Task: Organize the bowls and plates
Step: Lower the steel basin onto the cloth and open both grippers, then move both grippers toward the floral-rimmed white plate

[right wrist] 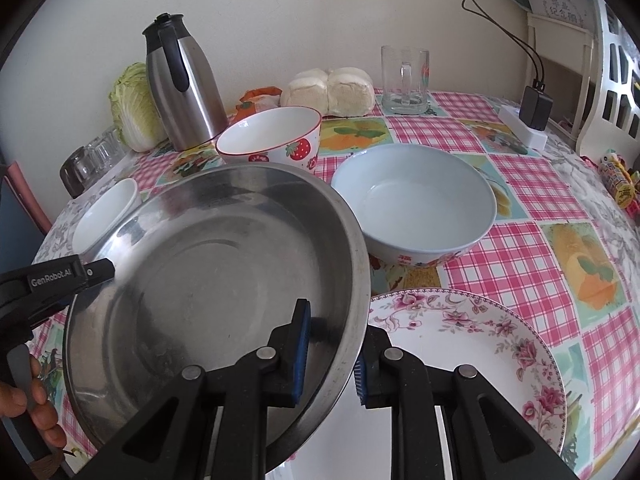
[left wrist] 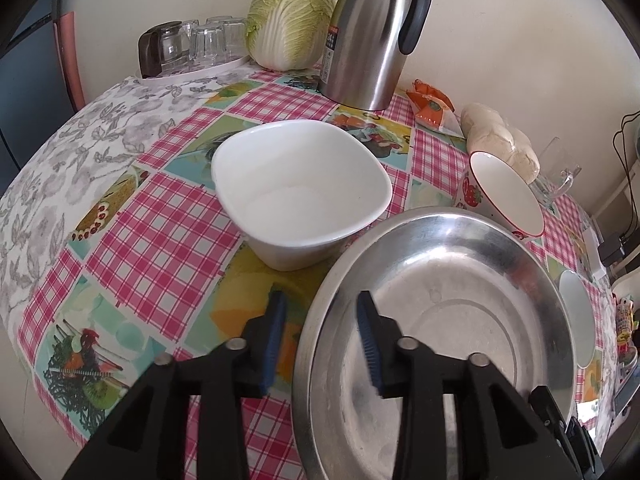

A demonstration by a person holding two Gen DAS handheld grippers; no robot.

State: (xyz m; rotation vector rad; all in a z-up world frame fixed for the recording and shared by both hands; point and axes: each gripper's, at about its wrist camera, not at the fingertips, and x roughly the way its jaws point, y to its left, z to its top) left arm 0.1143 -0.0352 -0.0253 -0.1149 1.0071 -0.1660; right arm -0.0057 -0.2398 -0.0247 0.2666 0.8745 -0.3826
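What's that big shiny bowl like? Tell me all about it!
The steel bowl is wide, shallow and round, silvery metal with a dull, scuffed inside, a flat circular bottom and a thin rolled rim. It is empty. It looks tilted and lifted, its right edge over the flowered plate. Both claws straddle its rim, one finger inside and one outside: the left claw on one side, the right claw on the other. Whether they pinch it tight is hard to tell.
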